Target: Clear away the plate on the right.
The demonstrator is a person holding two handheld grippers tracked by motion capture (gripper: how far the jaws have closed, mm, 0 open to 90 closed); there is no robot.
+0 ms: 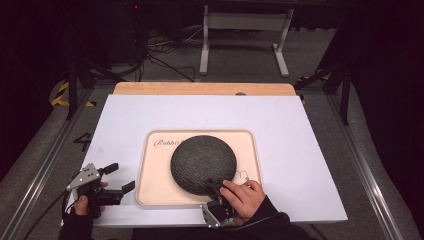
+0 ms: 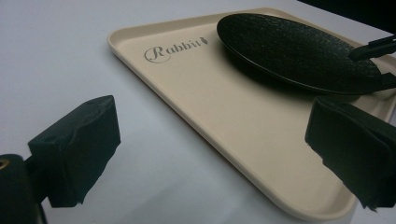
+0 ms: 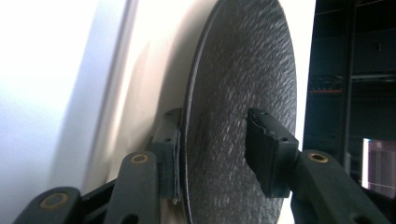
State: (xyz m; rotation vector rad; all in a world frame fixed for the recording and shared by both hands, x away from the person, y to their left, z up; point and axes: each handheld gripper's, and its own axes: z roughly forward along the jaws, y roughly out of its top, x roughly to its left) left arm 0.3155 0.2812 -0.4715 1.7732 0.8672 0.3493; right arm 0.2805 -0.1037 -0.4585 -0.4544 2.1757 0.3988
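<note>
A round dark plate [image 1: 203,162] with a rough textured top lies flat on a cream tray [image 1: 150,170] lettered "Rabbit". My right gripper [image 1: 212,184] is at the plate's near edge, held by a hand. In the right gripper view its jaws [image 3: 217,142] straddle the plate [image 3: 243,93]: one pad sits under the rim, the other stands off the top face, so it is open. My left gripper [image 1: 122,176] rests open on the white table left of the tray. In the left gripper view it [image 2: 215,140] has nothing between its pads and faces the tray [image 2: 210,107] and plate [image 2: 299,51].
The white tabletop [image 1: 300,150] surrounds the tray, with a wooden strip [image 1: 200,88] along its far edge. Beyond it are a metal stand [image 1: 245,30] and cables on the floor. Rails run along both sides of the table.
</note>
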